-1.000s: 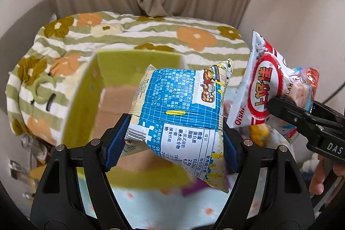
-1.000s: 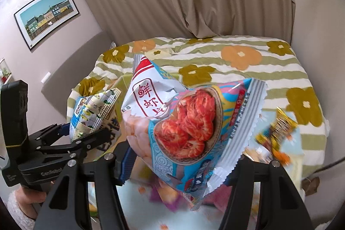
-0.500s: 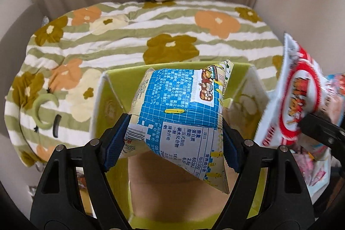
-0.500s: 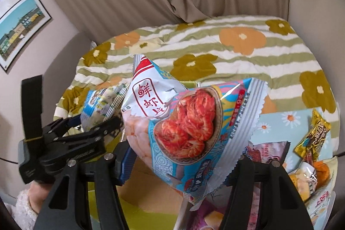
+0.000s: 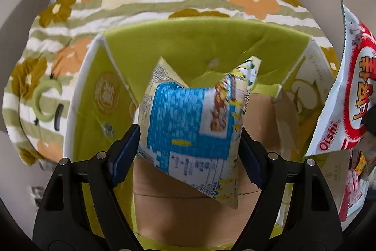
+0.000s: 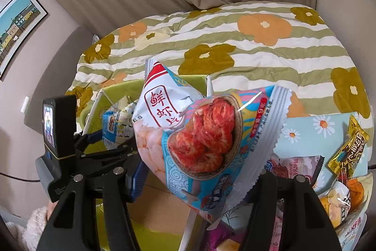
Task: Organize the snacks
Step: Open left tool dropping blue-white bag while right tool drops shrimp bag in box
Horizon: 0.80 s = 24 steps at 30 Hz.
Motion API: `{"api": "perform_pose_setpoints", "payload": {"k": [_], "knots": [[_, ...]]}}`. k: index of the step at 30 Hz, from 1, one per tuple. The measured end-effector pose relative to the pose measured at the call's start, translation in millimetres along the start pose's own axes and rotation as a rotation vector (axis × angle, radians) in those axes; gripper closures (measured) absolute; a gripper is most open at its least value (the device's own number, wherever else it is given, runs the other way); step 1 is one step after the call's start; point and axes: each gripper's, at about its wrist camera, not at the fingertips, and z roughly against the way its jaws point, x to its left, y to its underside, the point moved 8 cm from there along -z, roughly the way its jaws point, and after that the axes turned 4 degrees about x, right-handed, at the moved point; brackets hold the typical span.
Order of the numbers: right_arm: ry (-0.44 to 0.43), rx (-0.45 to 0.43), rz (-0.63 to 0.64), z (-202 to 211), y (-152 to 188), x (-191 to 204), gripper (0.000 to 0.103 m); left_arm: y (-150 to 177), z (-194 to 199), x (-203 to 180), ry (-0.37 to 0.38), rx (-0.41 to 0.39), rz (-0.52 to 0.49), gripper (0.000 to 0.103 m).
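The left gripper (image 5: 189,147) hangs over the mouth of a green-lined cardboard box (image 5: 206,39) with a blue-and-white snack packet (image 5: 190,124) between its blue pads. Its jaws are opening; the packet is blurred and still sits between the pads, so it looks to be in the act of being let go, though I cannot tell whether the pads still press it. Held here, straight above the box's brown floor (image 5: 188,211), the packet should drop inside rather than onto the flowered bedspread (image 5: 145,6) beyond the jaws.

The right gripper (image 6: 199,171) is clenched on a shrimp-cracker bag (image 6: 202,138), whose pillow body stands up ahead of the jaws. It waits just right of the box's opening, probably to go in next without crowding the other hand.

The box shows only bare cardboard floor below the left jaws; no snack is seen lying in it, though the packet hides part of it. To the right of the right jaws, loose snacks remain on a daisy-print cloth (image 6: 303,128): a gold wrapper (image 6: 350,149), a pink packet (image 6: 296,166) and a clear bag of orange pieces (image 6: 343,201).
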Motion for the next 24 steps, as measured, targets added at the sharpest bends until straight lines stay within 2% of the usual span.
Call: {"api": "perform_pose_setpoints", "payload": {"k": [2,3,4,6,10,15,21,24], "knots": [[-0.004,0.006,0.010,-2.3,-0.1,2.2,0.045,4.0,1.3,1.6,-0.005,-0.002,0.007,0.026],[-0.006,0.008,0.013,-3.0,-0.3,3.3,0.045,4.9,4.6,2.0,-0.008,-0.011,0.009,0.020],[-0.011,0.010,0.018,-3.8,-0.7,4.8,0.045,5.0,7.5,1.6,-0.016,-0.018,0.007,0.009],[-0.015,0.015,0.025,-5.2,-0.9,7.1,0.045,3.0,17.7,2.1,-0.053,-0.052,0.000,0.000],[-0.012,0.026,0.042,-6.4,-2.8,10.0,0.045,4.4,30.9,7.0,-0.062,-0.072,-0.004,0.000],[-0.006,0.032,0.064,-3.4,-4.1,15.2,0.045,18.2,48.2,19.7,-0.021,-0.074,0.047,0.000],[-0.015,0.055,0.113,-14.9,-16.6,41.1,0.045,29.5,69.1,31.4,-0.024,-0.092,0.076,0.000],[-0.024,0.082,0.158,-30.8,-23.5,56.3,0.045,36.0,72.7,36.4,-0.041,-0.075,0.082,0.000]]}}
